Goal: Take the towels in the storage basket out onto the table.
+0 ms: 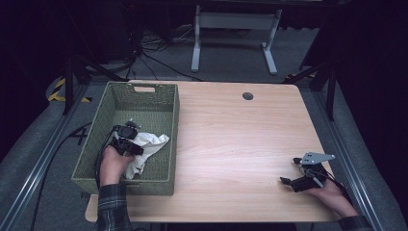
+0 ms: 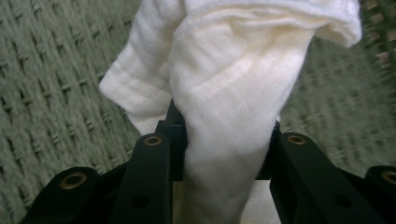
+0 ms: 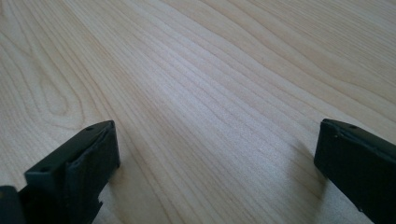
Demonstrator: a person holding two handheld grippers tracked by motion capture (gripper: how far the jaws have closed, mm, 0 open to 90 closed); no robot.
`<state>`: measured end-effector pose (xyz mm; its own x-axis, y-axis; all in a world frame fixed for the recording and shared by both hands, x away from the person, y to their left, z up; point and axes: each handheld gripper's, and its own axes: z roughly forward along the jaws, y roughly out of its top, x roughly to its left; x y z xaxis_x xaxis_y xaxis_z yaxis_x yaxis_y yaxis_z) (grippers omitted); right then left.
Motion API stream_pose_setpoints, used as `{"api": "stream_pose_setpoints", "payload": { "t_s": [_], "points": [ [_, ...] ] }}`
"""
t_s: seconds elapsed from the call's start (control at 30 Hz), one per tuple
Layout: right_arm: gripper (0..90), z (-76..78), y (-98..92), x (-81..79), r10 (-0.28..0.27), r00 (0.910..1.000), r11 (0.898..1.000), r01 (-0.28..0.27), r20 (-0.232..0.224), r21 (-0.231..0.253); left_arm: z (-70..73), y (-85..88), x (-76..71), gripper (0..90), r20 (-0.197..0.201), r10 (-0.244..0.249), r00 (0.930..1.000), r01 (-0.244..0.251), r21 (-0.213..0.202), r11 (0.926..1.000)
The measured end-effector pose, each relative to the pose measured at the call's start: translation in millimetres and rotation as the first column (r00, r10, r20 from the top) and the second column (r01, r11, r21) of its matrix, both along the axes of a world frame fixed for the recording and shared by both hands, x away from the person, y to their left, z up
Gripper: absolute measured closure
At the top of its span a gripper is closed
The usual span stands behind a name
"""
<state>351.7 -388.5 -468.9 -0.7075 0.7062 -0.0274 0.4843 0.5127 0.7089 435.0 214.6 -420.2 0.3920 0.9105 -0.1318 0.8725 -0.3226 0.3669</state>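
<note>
Right now my left gripper is down inside the green woven basket, at the left end of the wooden table, and its two black jaws are clamped on a white cloth. In the left gripper view the cloth rises from between the jaws in a thick bunched fold, with the pads pressing into it from both sides, and the basket's woven weave lies behind it. From the high view the cloth sits in the near half of the basket, toward its right wall, with one end spreading up and to the right of my gripper and another end trailing down toward the near wall. My left hand comes in over the basket's near rim. My right gripper rests well apart from all this, near the table's right front corner, held in my right hand. Its jaws stand wide apart, with nothing but bare wood between them in the right gripper view.
</note>
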Motion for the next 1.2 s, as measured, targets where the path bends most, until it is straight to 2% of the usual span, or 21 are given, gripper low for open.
{"api": "stream_pose_setpoints", "payload": {
  "t_s": [0.17, 0.47, 0.97, 1.03, 1.1, 1.13, 1.17, 1.2],
  "points": [
    [0.3, 0.1, -0.1, 0.1, 0.001, 1.0000, 1.000, -0.001, -0.001, -0.001, 9.0, 4.4, -4.0, 70.4, 0.065, -0.014, 0.9978, 0.019, -0.087, 0.9961],
    [0.3, 0.1, -0.1, 0.2, 0.002, 1.0000, 1.000, -0.002, -0.001, -0.001, 18.1, 9.5, -7.5, 71.0, 0.143, -0.025, 0.9894, 0.050, -0.175, 0.9834],
    [0.3, 0.2, -0.2, 0.2, 0.002, 1.0000, 1.000, -0.002, -0.003, 0.000, 36.3, 10.6, -13.2, 72.5, 0.237, -0.029, 0.9710, 0.084, -0.223, 0.9713],
    [0.3, 0.3, -0.2, 0.2, 0.002, 1.0000, 1.000, -0.002, -0.003, 0.000, 40.1, 10.1, -14.1, 72.6, 0.257, -0.035, 0.9657, 0.095, -0.221, 0.9707],
    [0.3, 0.3, -0.2, 0.2, 0.002, 1.0000, 1.000, -0.002, -0.003, 0.000, 44.4, 9.4, -15.8, 72.6, 0.262, -0.041, 0.9642, 0.102, -0.224, 0.9692],
    [0.3, 0.2, -0.1, 0.2, 0.002, 1.0000, 1.000, -0.002, -0.003, 0.000, 46.1, 9.0, -16.3, 72.6, 0.276, -0.043, 0.9602, 0.108, -0.225, 0.9684],
    [0.3, 0.3, -0.2, 0.2, 0.002, 1.0000, 1.000, -0.002, -0.003, 0.000, 48.5, 8.5, -17.6, 72.6, 0.277, -0.043, 0.9599, 0.109, -0.225, 0.9682],
    [0.3, 0.2, -0.2, 0.2, 0.002, 1.0000, 1.000, -0.002, -0.003, 0.000, 50.8, 8.2, -18.4, 72.6, 0.288, -0.046, 0.9566, 0.114, -0.225, 0.9677]
  ]
}}
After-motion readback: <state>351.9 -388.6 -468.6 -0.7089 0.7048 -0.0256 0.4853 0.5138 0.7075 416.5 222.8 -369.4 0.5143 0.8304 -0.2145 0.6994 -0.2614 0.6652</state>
